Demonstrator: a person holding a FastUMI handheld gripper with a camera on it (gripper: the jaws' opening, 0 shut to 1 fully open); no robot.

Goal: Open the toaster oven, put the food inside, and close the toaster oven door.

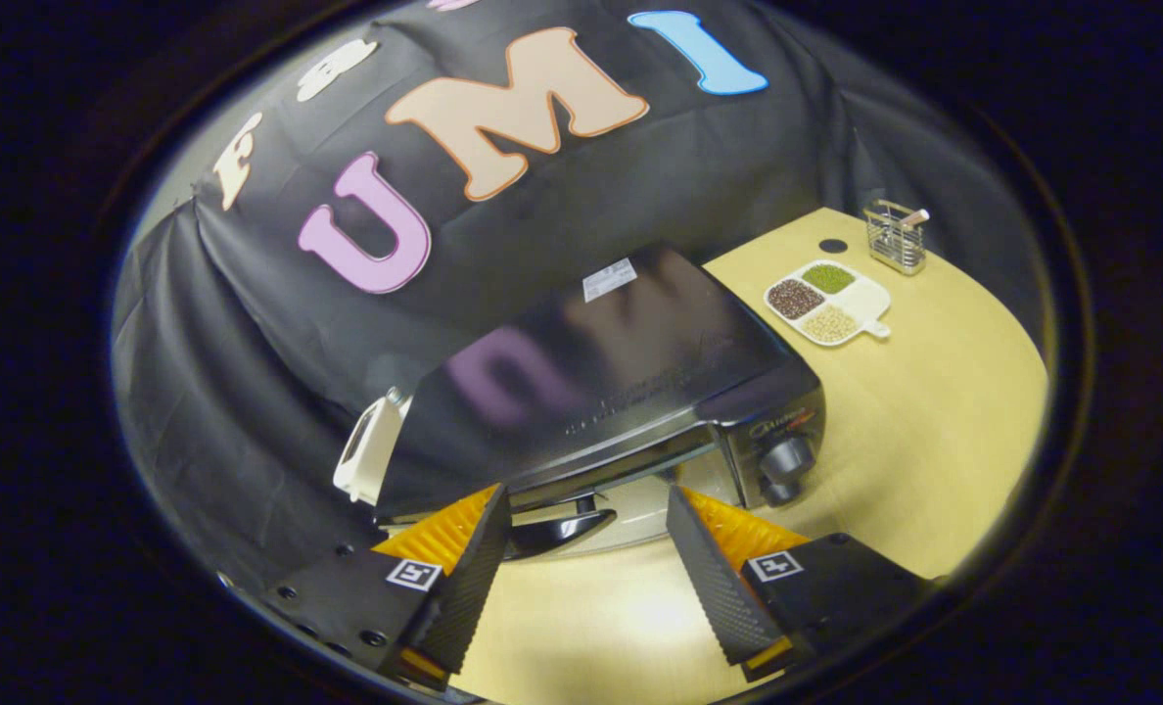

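Pale wood makes the table point(944, 431), the largest thing here, and on it stands the toaster oven point(601, 392), dark and shiny, seen from above and a little tilted. Its door point(630, 468) looks closed, or very nearly closed; from this angle I cannot be sure. Whether food is already inside, the glass does not let me tell. So this scene would fit two stages: an oven with its door not opened and the food waiting elsewhere, or an oven with the food in and the door shut again.

Just below the door sits the curved dark handle point(554, 529), between the two fingers of the gripper point(586, 529) and close to their tips. The jaws stand wide apart and press on nothing.

Beside the oven, behind its far corner, leans a white flat thing point(371, 458); what it is I cannot say. Beyond the oven lies a white divided tray point(829, 302) with three kinds of grains or beans, perhaps the food meant, and well behind it a small wire holder point(895, 237). A small dark round spot point(833, 246) marks the table near it. Nothing stands between the fingers and the handle.
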